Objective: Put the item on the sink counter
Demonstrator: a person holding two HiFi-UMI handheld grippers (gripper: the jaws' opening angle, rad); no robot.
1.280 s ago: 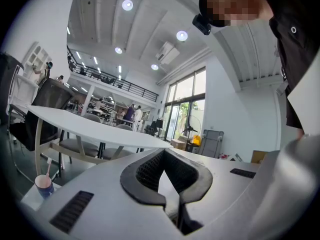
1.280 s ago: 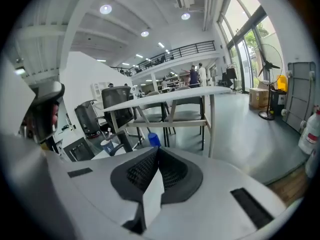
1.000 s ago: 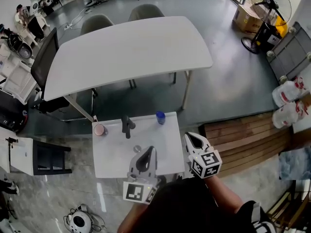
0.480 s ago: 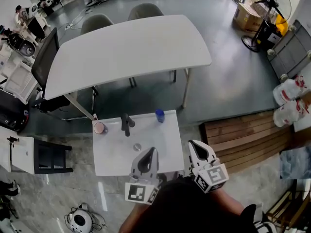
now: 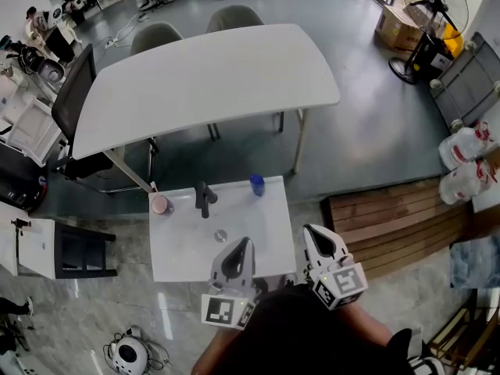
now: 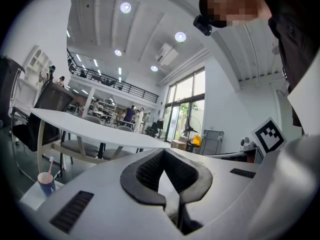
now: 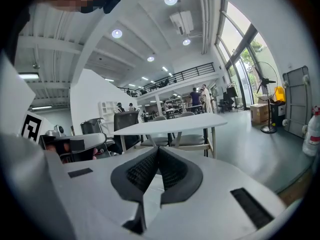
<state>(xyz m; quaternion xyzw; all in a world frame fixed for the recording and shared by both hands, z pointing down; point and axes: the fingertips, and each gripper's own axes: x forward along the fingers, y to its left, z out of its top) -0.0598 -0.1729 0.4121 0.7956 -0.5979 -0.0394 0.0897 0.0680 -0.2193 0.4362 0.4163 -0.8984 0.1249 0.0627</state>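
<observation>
Where the person stands: at the near edge of the sink counter [image 5: 183, 248], a tool in each hand.
Left gripper [image 5: 241, 245]: jaws closed pad to pad with nothing between them; over the counter's near edge.
Right gripper [image 5: 313, 232]: jaws closed and empty; just off the counter's near right corner.
Blue item [image 5: 257, 187]: upright on the counter's far edge, right of the tap [image 5: 205, 200], well apart from both grippers.
Cup [image 5: 160, 207]: far left corner, with a toothbrush [image 6: 50, 162] in it.
Drain [image 5: 221, 237]: between tap and left gripper.
Table [image 5: 211, 76]: beyond the counter, with two chairs [image 5: 155, 36] behind it.
</observation>
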